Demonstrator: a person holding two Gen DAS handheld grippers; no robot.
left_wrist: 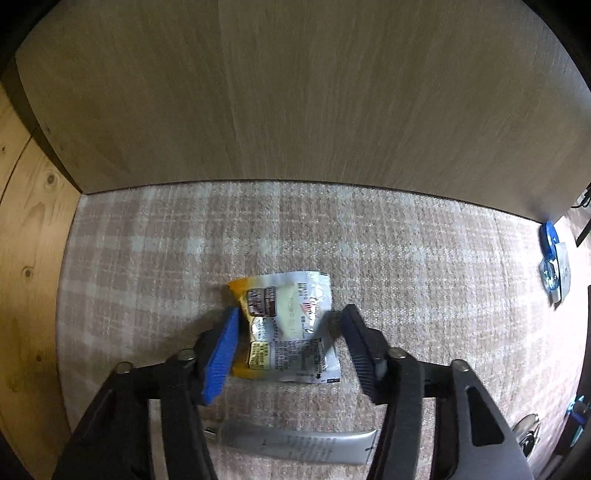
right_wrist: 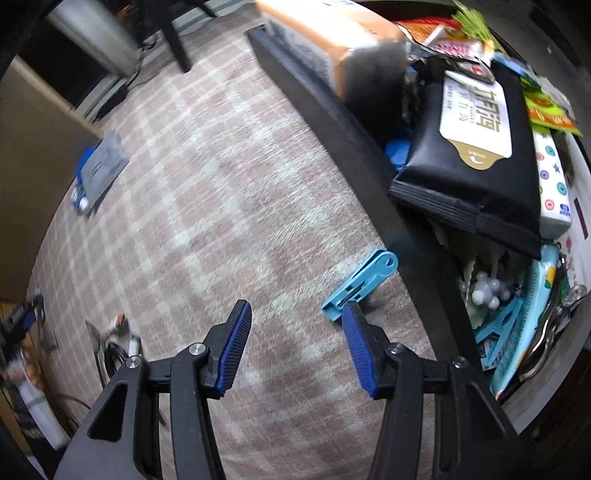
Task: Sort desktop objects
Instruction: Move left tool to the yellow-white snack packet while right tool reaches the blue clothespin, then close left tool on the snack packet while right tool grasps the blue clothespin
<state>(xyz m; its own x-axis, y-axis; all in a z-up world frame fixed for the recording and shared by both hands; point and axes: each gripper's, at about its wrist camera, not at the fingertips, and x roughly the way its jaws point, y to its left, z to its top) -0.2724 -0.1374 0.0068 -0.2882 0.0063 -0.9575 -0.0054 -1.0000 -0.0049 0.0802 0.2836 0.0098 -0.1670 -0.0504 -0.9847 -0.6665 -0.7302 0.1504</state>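
In the left wrist view a crumpled silver and yellow snack packet [left_wrist: 286, 325] lies on the checked cloth [left_wrist: 424, 266]. My left gripper [left_wrist: 290, 314] is open with a finger on each side of the packet; the left pad touches its edge. In the right wrist view my right gripper [right_wrist: 297, 314] is open and empty above the cloth. A light blue clip [right_wrist: 360, 290] lies just ahead of its right fingertip [right_wrist: 351, 314], beside a black bin [right_wrist: 354, 136] full of sorted items.
A wooden panel [left_wrist: 295, 92] stands behind the packet, a pine board [left_wrist: 29, 229] at the left. A silver tube [left_wrist: 295, 445] lies under my left gripper. A blue-capped item [right_wrist: 98, 170] lies far left. The bin holds a black wipes pack [right_wrist: 476, 155], an orange box [right_wrist: 332, 29] and snack packets.
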